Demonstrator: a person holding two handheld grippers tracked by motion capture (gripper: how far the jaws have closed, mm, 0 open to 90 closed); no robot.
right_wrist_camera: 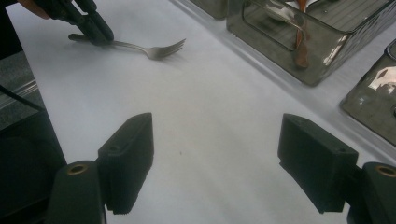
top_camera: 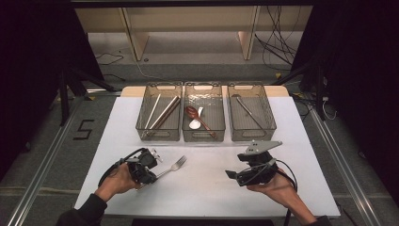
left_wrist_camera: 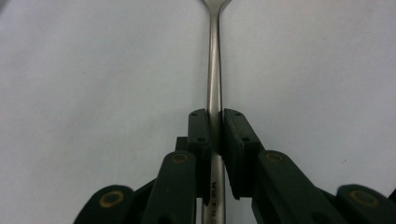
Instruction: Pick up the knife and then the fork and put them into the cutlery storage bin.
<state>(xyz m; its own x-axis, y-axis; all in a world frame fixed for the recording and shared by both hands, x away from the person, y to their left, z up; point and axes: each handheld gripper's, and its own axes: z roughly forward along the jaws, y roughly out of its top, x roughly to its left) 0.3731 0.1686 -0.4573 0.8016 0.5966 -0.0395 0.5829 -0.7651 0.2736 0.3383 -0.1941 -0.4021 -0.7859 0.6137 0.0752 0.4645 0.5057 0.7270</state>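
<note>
A metal fork (top_camera: 176,165) lies on the white table top (top_camera: 207,188) at front left, tines toward the bins. My left gripper (top_camera: 151,175) is shut on its handle. In the left gripper view the two pads (left_wrist_camera: 200,130) pinch the fork's handle (left_wrist_camera: 214,84), which runs straight ahead. My right gripper (top_camera: 231,175) is held at front right, pointing left, open and holding nothing. Its view shows its pads (right_wrist_camera: 128,158) wide apart over bare table, with the fork (right_wrist_camera: 154,48) and the left gripper (right_wrist_camera: 99,33) farther off.
Three clear bins stand in a row at the back. The left bin (top_camera: 159,137) holds chopsticks (top_camera: 162,113). A brown spoon (top_camera: 200,118) and a white one lie in the middle bin (top_camera: 203,139). The right bin (top_camera: 254,138) holds a slim utensil.
</note>
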